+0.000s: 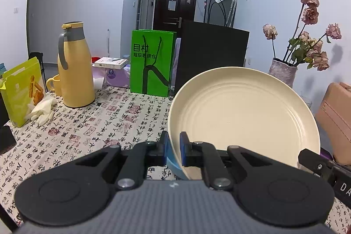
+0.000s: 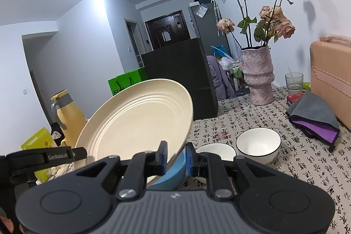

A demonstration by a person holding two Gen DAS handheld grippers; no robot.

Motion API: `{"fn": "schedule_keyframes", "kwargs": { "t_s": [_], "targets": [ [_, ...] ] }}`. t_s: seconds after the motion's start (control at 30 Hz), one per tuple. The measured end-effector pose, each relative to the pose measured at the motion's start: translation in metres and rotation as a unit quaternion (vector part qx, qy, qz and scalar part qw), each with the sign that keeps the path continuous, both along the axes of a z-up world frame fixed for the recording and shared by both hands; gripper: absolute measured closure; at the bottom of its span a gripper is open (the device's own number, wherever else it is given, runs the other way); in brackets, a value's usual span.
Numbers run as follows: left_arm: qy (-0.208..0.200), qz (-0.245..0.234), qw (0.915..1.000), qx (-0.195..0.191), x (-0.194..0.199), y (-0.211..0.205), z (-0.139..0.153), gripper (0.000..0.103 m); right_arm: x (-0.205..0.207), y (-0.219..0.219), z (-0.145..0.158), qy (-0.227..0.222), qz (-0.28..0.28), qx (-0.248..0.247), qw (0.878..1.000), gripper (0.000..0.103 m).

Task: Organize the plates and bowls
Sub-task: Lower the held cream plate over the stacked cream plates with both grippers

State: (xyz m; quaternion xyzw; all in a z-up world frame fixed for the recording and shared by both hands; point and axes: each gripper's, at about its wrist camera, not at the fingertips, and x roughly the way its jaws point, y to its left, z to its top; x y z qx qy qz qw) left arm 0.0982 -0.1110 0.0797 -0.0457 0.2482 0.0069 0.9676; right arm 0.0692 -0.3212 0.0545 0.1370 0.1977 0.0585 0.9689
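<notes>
A desk (image 1: 92,124) draped in a white cloth printed with black calligraphy and red seal stamps fills the foreground of both wrist views. Nearest, the left hand-held gripper (image 1: 174,149) has its blue-padded jaws nearly together, pinching the near rim of a cream plate (image 1: 241,115); the right hand-held gripper (image 2: 176,158) pinches the rim of the same plate (image 2: 140,122) from the other side, jaws almost closed. The plate is matte, round, with concentric ridges inside, and hangs tilted above the desk between the two. Just under its lower edge lies something pale blue with a curved rim (image 2: 173,170), mostly hidden, so whether it is a bowl or a plate is hard to say. Beside it on the right stand two glossy white bowls: the nearer bowl (image 2: 216,151) partly cut off by the gripper, the dark-rimmed bowl (image 2: 258,144) in full sight. Farther toward the right edge lie a folded grey and purple cloth (image 2: 313,117), a tan case (image 2: 331,78), a clear glass (image 2: 294,80) and a rough pinkish vase (image 2: 258,78) of dried roses. Toward the left edge sit white gloves (image 1: 42,111), a yellow-green carton (image 1: 20,91), a smooth yellow jug (image 1: 73,67) with grey handle and a yellow mug (image 1: 53,83) half behind it. At the far edge stand a green paper bag (image 1: 151,63) and a black bag (image 1: 210,52); beyond, pale walls run to a dark door (image 1: 173,6).
</notes>
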Motion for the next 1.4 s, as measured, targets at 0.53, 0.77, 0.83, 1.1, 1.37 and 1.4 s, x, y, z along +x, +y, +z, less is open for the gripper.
{"fn": "schedule_keyframes", "kwargs": {
  "t_s": [0.53,0.77,0.83,1.1,1.37,1.4],
  "targets": [
    [0.023,-0.016,0.9996,-0.003,-0.020,-0.002,-0.024,0.092,-0.028,-0.005,-0.014,0.003,-0.004,-0.001,1.000,0.086],
    [0.040,-0.022,0.9989,-0.009,-0.024,-0.003,-0.040,0.092,-0.037,-0.007,-0.025,0.007,-0.006,-0.006,1.000,0.086],
    [0.043,-0.023,0.9987,-0.010,-0.024,-0.003,-0.044,0.092,-0.038,-0.007,-0.028,0.010,-0.007,-0.007,1.000,0.086],
    [0.052,-0.029,0.9981,-0.016,-0.026,-0.003,-0.058,0.092,-0.041,-0.008,-0.042,0.025,-0.012,-0.009,1.000,0.086],
    [0.066,-0.036,0.9970,-0.017,-0.026,-0.005,-0.072,0.092,-0.040,-0.012,-0.059,0.045,-0.016,-0.008,0.999,0.086],
    [0.068,-0.037,0.9968,-0.017,-0.026,-0.005,-0.074,0.092,-0.040,-0.012,-0.061,0.048,-0.016,-0.007,0.999,0.086]
  ]
}}
